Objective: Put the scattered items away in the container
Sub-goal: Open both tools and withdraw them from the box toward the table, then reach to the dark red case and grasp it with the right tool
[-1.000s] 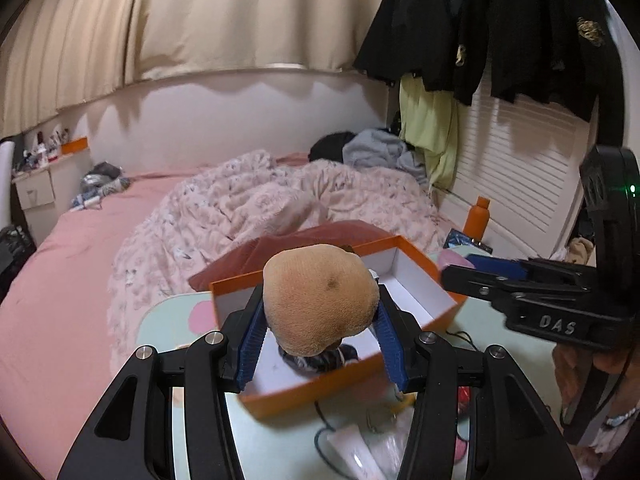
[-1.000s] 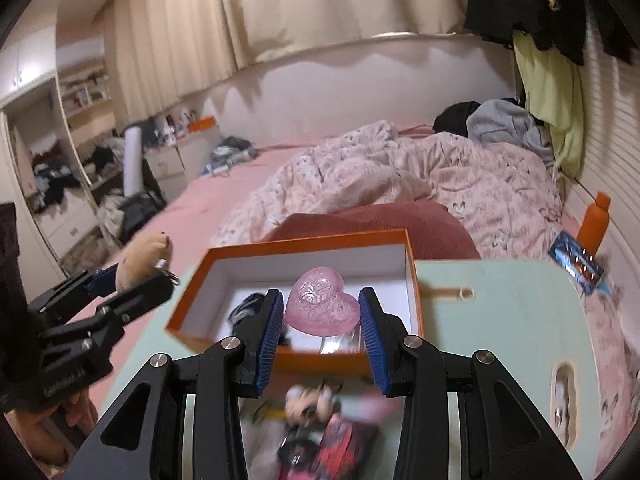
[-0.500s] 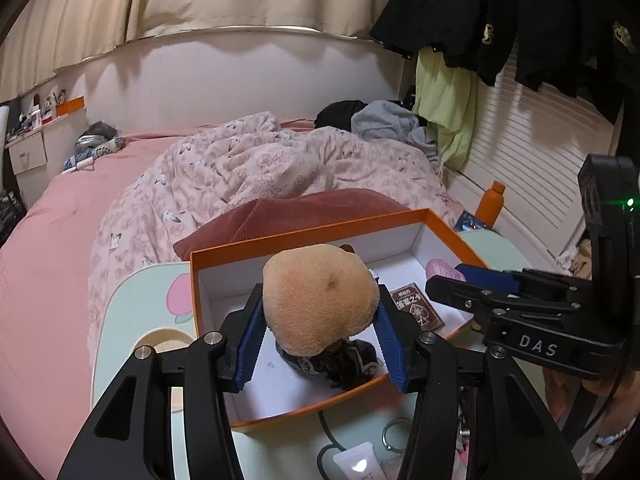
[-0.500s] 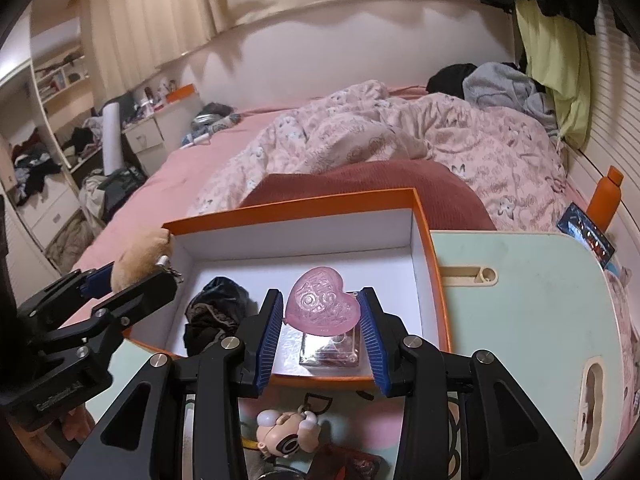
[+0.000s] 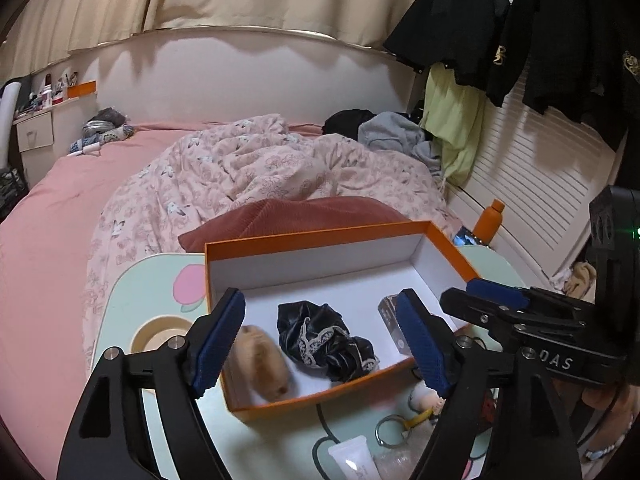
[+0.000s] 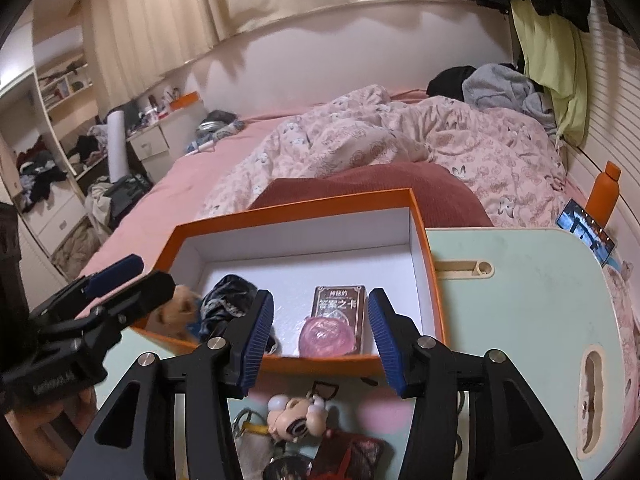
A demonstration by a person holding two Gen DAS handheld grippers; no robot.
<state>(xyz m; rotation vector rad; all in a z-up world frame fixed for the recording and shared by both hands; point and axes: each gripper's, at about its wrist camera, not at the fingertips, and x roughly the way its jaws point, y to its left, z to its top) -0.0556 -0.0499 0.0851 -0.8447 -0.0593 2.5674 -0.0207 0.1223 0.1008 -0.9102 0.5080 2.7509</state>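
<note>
Right gripper point(image 6: 321, 332), jaws opening, nothing pressed between the pads, poised over the near wall of the orange box point(image 6: 424, 248). Inside the box: pink heart point(image 6: 326, 336) lying on a brown card pack point(image 6: 339, 304), dark fabric point(image 6: 228, 300) to the left. Left gripper point(image 6: 132, 284) enters at left beside a blurred tan plush point(image 6: 178, 310). A figurine keychain point(image 6: 292, 416) lies on the pale green table point(image 6: 520, 300).

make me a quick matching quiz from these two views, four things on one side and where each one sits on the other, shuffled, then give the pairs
Things:
1. plush
2. pink heart
3. orange bottle
4. cartoon keychain

Places:
A. on the table in front of the box
B. in the box, on the card pack
C. beyond the table's far right corner
D. in the box, left of the black cloth

Pairs: 1-D, 2-B, 3-C, 4-A
</note>
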